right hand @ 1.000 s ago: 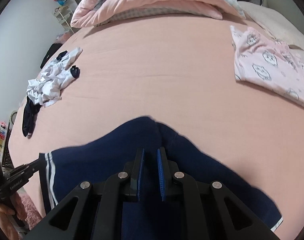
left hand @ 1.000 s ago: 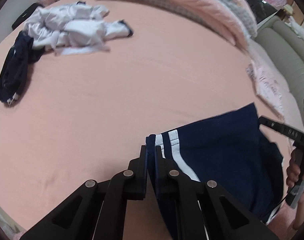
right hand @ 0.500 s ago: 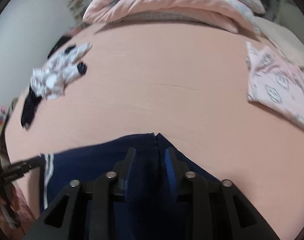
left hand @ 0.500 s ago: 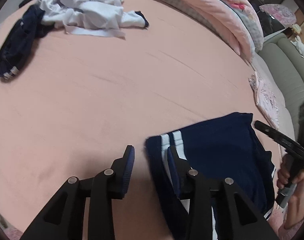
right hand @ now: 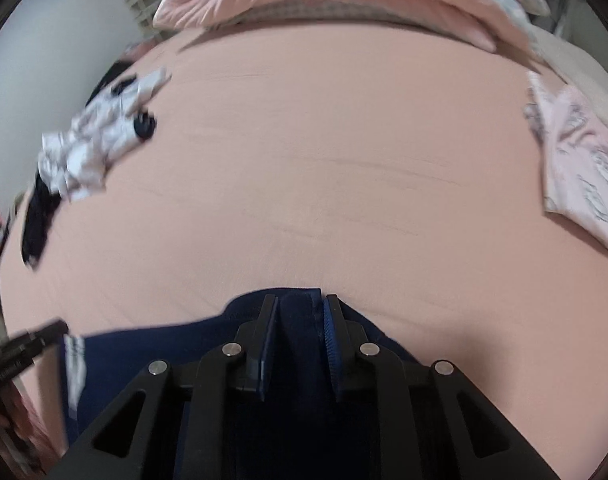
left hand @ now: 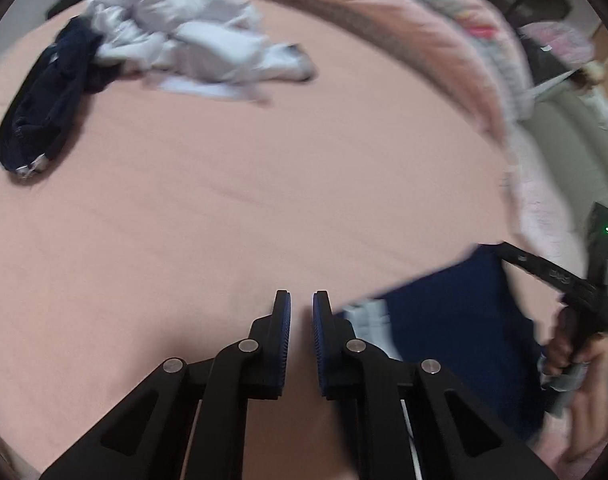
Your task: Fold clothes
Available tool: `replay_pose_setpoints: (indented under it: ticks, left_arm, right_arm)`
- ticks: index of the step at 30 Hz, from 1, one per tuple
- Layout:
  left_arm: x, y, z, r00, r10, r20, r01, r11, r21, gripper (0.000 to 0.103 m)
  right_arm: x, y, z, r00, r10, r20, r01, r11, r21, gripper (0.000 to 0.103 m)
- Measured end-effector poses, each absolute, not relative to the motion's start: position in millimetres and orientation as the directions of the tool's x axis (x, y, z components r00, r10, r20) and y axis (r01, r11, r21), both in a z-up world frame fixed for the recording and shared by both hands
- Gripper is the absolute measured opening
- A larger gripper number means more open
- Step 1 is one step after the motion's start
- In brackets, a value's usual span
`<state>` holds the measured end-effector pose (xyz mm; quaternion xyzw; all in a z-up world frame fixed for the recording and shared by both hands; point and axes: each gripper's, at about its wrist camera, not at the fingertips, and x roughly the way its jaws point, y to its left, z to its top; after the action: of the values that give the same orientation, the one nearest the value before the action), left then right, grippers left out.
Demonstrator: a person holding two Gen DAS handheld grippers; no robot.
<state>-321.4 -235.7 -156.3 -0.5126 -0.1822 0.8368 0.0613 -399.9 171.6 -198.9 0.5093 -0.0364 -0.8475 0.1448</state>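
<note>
With the navy shorts (right hand: 192,356) lying flat on the bed (right hand: 323,184) for folding, the left gripper (left hand: 302,316) is closing empty beside their striped edge, while the right gripper (right hand: 300,320) is closing around their upper hem, low in frame.

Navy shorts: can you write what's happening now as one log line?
left gripper: closing, nothing between pads | right gripper: closing over navy shorts edge | pink bed sheet: shorts flat
</note>
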Motion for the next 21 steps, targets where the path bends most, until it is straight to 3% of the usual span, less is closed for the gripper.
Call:
replay_pose_setpoints:
  ticks: [4, 7, 9, 10, 12, 15, 19, 21]
  left_arm:
    - [-304.3, -177.9, -137.3, -0.365, 0.390, -0.845, -0.150, -0.921, -0.360, 0.012]
    - [-285.6, -117.1, -136.6, -0.294, 0.377, -0.878, -0.348, -0.898, -0.269, 0.013]
    - [-276.2, -94.6, -143.6, -0.242, 0.375, -0.895, -0.395, -0.881, -0.262, 0.015]
    - [-273.2, -89.4, -149.1, -0.233, 0.351, -0.907, -0.402, -0.884, -0.239, 0.019]
    - [-273.9, -89.7, -161.9, -0.235, 0.273, -0.933, -0.388, -0.906, -0.168, 0.041]
    - [-266.5, -97.2, -167.0, -0.235, 0.249, -0.939, -0.391, -0.909, -0.143, 0.041]
    - [-252.5, -105.1, -156.4, -0.249, 0.123, -0.961, -0.397, -0.918, -0.014, 0.041]
    - [-249.1, -116.7, -145.1, -0.249, 0.204, -0.947, -0.376, -0.921, -0.100, 0.041]
  right_arm:
    - [-357.8, 173.7, -159.2, -0.472, -0.329, -0.818, 0.229, -0.942, 0.246, 0.022]
    - [-304.9, 168.2, -151.0, -0.457, -0.287, -0.842, 0.262, -0.948, 0.181, 0.022]
    - [-274.9, 165.8, -160.3, -0.423, -0.267, -0.866, 0.254, -0.952, 0.169, 0.022]
    - [-259.9, 164.7, -164.9, -0.406, -0.257, -0.877, 0.250, -0.954, 0.163, 0.022]
    - [-237.6, 160.7, -182.4, -0.379, -0.213, -0.900, 0.249, -0.961, 0.122, 0.022]
    - [-212.8, 158.5, -210.8, -0.345, -0.146, -0.927, 0.247, -0.967, 0.060, 0.022]
    - [-202.0, 192.7, -210.2, -0.346, -0.236, -0.908, 0.125, -0.971, 0.205, 0.022]
    - [-194.6, 207.7, -193.9, -0.378, -0.259, -0.889, 0.101, -0.966, 0.238, 0.022]
